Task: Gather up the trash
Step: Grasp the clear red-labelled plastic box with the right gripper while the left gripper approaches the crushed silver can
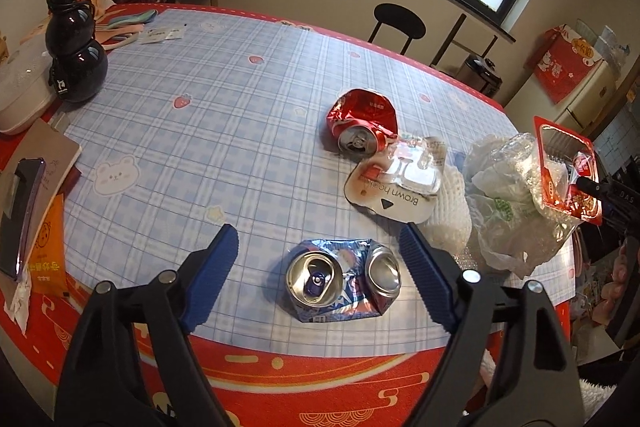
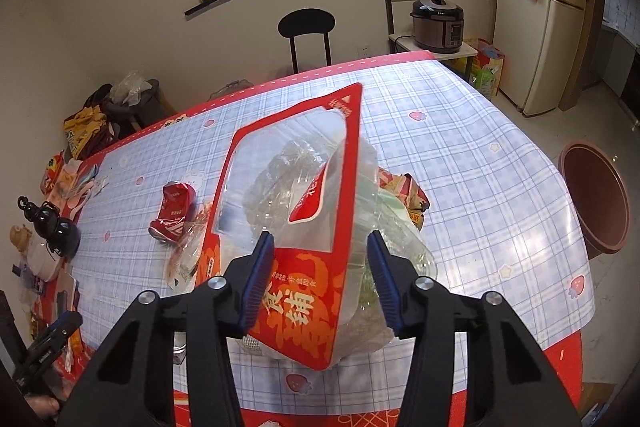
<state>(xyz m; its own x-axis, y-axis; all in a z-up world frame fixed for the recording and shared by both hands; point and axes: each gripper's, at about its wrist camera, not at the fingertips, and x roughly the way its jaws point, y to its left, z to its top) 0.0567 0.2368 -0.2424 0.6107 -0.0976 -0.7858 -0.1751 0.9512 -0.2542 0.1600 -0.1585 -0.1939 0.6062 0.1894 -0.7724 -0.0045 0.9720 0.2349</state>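
A crushed blue can point(image 1: 342, 281) lies near the table's front edge, between the spread fingers of my open left gripper point(image 1: 318, 241), which hovers above it. A crushed red can point(image 1: 362, 125) point(image 2: 174, 211) and a white "Brown hook" blister pack point(image 1: 394, 187) lie further back. A pile of clear plastic bags point(image 1: 508, 195) point(image 2: 384, 227) sits at the right. A red windowed package point(image 2: 296, 227) point(image 1: 568, 167) stands on that pile between the fingers of my right gripper point(image 2: 320, 251), whose jaws stand apart without touching it.
A black gourd-shaped bottle point(image 1: 74, 63) point(image 2: 52, 225), a white container point(image 1: 20, 95), a notebook with a phone point(image 1: 24, 183) and an orange packet point(image 1: 48, 255) sit at the table's left. A black chair point(image 2: 306, 27) stands behind. A brown basin point(image 2: 596, 195) sits on the floor at right.
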